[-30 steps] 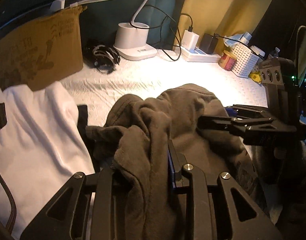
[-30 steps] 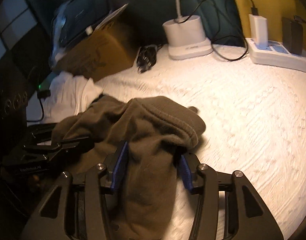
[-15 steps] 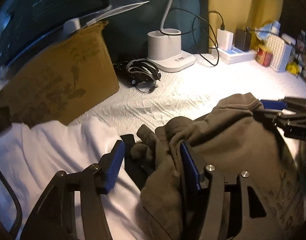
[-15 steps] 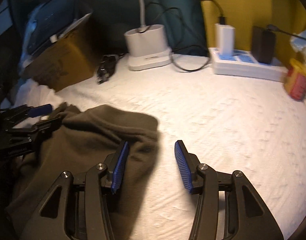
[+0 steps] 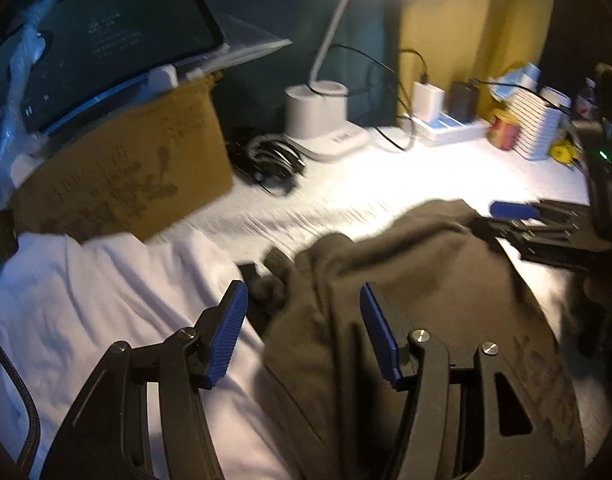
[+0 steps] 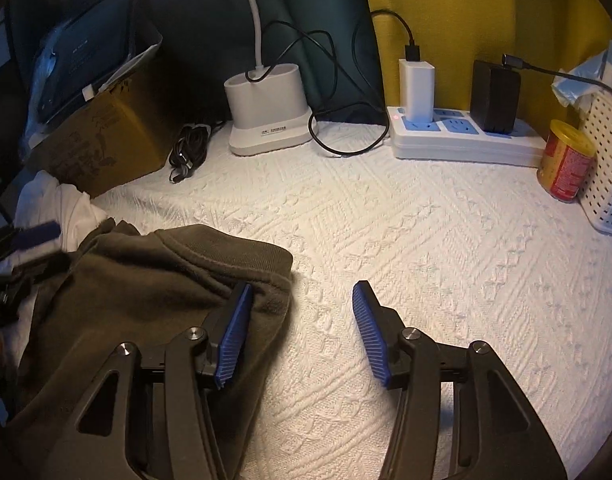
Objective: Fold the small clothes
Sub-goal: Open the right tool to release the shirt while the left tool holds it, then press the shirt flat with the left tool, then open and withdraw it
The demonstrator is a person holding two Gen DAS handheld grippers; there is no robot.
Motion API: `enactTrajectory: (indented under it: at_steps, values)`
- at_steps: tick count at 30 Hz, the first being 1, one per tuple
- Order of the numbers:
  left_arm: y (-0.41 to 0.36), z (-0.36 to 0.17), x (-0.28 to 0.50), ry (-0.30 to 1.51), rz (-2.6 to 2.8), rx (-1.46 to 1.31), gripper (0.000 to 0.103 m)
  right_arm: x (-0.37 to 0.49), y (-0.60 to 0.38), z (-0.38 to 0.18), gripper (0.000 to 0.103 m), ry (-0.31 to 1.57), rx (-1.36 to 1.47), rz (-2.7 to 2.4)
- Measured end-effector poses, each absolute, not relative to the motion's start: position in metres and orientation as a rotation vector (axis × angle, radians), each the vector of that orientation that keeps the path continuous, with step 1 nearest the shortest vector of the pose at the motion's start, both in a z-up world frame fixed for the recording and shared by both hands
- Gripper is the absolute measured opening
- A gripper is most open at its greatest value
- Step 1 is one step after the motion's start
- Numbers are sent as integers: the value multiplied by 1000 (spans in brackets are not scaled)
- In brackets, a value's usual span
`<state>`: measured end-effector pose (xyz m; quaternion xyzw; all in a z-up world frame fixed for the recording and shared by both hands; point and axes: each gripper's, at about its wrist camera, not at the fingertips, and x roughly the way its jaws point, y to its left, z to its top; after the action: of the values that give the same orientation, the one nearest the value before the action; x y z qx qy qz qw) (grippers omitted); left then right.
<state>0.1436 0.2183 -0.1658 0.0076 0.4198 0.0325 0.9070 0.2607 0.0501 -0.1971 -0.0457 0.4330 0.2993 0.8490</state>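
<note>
A dark olive garment [image 5: 418, 280] lies crumpled on the white textured cloth, partly over a white garment [image 5: 106, 300]. My left gripper [image 5: 302, 332] is open and empty, jaws wide above the olive garment's left edge. My right gripper [image 6: 302, 328] is open and empty, its left finger [image 6: 234, 336] over the olive garment's [image 6: 146, 288] right corner, its right finger above bare cloth. The right gripper also shows at the right of the left wrist view [image 5: 546, 224], the left gripper blurred at the left of the right wrist view [image 6: 22, 252].
A cardboard box [image 5: 126, 176] with a tablet [image 5: 106, 44] on it stands at the back left. A white lamp base [image 6: 266, 108], coiled cable [image 6: 188, 152], power strip [image 6: 462, 136], red-yellow can [image 6: 566, 160] and white basket [image 6: 610, 168] line the back.
Both grippers have let go of the olive garment and opened. It has dropped flat on the cloth. The left gripper has drawn back to the left, the right gripper to the right.
</note>
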Motion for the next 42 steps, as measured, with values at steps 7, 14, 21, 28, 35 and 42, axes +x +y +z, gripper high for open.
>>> enactTrajectory:
  at_steps: [7, 14, 21, 28, 35, 42]
  values:
    - [210, -186, 127, 964, 65, 44, 59, 257, 46, -194, 55, 905, -83, 627]
    - [215, -190, 117, 947, 86, 14, 61, 232, 47, -195, 55, 914, -105, 646]
    - [216, -183, 106, 929, 98, 20, 61, 202, 41, -189, 55, 907, -114, 640]
    - [209, -166, 80, 872, 95, 14, 61, 176, 35, -183, 55, 903, -123, 647]
    - [195, -166, 55, 852, 19, -79, 61, 144, 33, -188, 55, 923, -136, 680]
    - [184, -186, 42, 892, 13, -76, 61, 121, 30, -198, 55, 954, -156, 723]
